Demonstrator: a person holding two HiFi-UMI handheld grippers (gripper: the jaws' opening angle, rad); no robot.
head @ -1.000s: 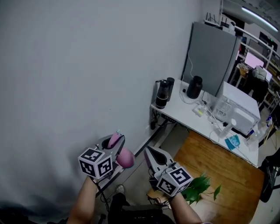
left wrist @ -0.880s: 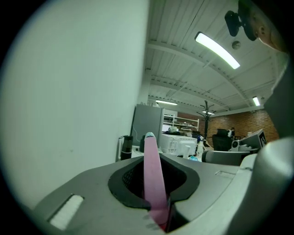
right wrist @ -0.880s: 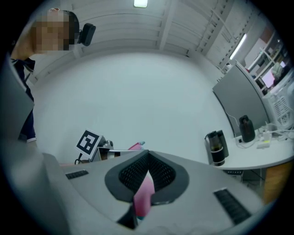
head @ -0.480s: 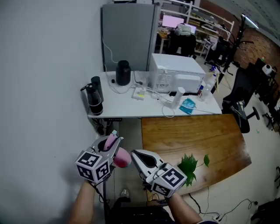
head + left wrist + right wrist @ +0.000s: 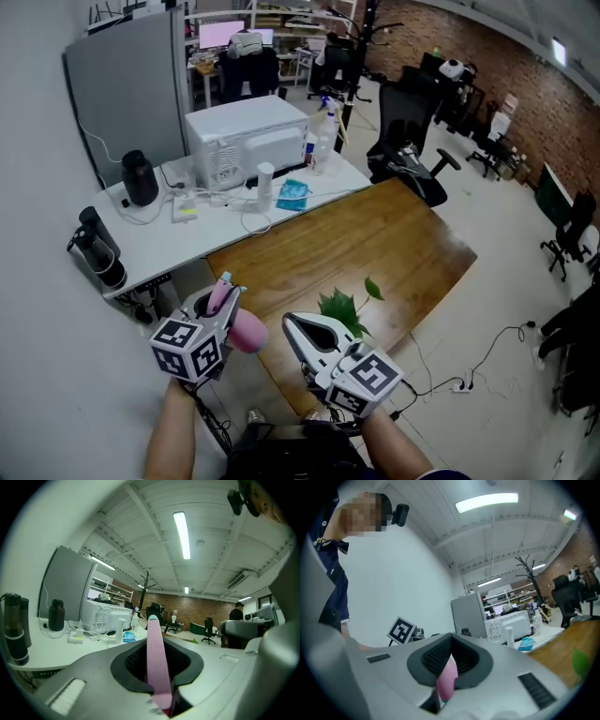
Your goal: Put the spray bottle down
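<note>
Left gripper [image 5: 214, 302] is clamped on the pink spray bottle [image 5: 247, 331], held in the air off the wooden table [image 5: 394, 234]. Right gripper [image 5: 289, 324] sits just beside it, jaws drawn together, gripping nothing.

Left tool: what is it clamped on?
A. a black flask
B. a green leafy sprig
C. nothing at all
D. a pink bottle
D: the left tool is shut on the pink spray bottle, while the green sprig lies loose on the wooden table.
</note>
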